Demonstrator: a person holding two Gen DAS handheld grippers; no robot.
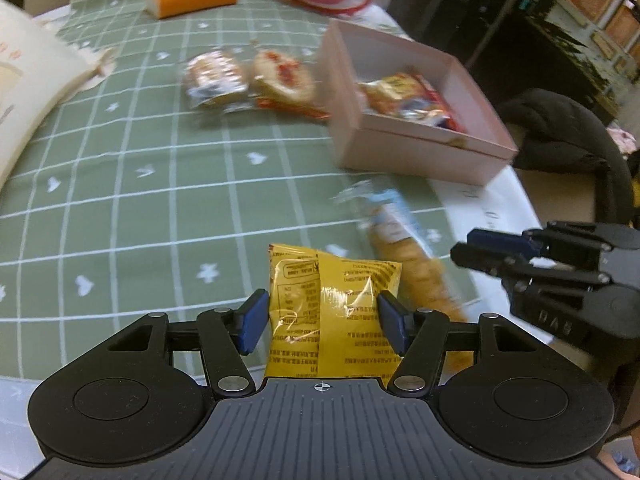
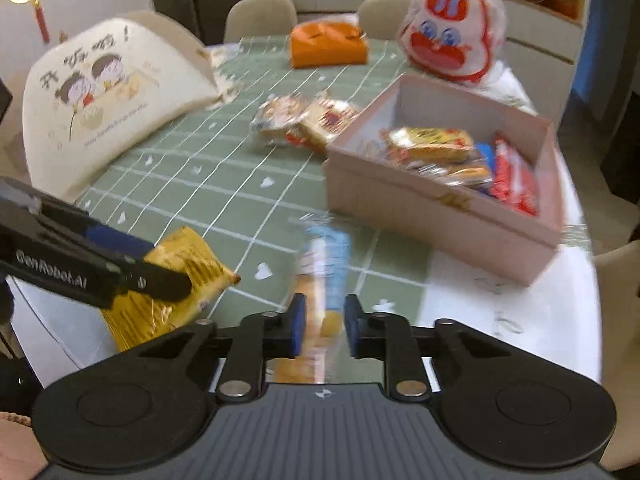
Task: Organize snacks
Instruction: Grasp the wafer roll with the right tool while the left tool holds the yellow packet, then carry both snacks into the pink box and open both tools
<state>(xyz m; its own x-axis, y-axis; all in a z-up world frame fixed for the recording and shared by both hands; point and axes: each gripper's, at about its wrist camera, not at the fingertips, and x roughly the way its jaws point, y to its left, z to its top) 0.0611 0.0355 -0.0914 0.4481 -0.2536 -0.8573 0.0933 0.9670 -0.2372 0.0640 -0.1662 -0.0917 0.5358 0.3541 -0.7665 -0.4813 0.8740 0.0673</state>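
Yellow packet (image 1: 332,312): nearest the left wrist camera, clamped between the pads of the left claw (image 1: 322,316); it is held clear of the desk (image 1: 120,200), its long axis running away from the camera.
Pink box (image 1: 420,152): largest of the task's things, open-topped, already holding several wrapped snacks; it lies ahead and to the right of the left claw, near the desk's right edge.
Blue-and-orange snack (image 2: 324,280): a long wrapped pack, blurred, gripped at its near end by the right claw (image 2: 322,324), whose pads are closed on it; its long axis points forward, towards the box's near wall.
Nearer hand: the right claw is judged the closer to the box, which sits just ahead and to its right in the right wrist view (image 2: 440,208).
Loose snacks (image 1: 248,80): two wrapped pieces lie side by side on the desk, just left of the box and well beyond both claws.
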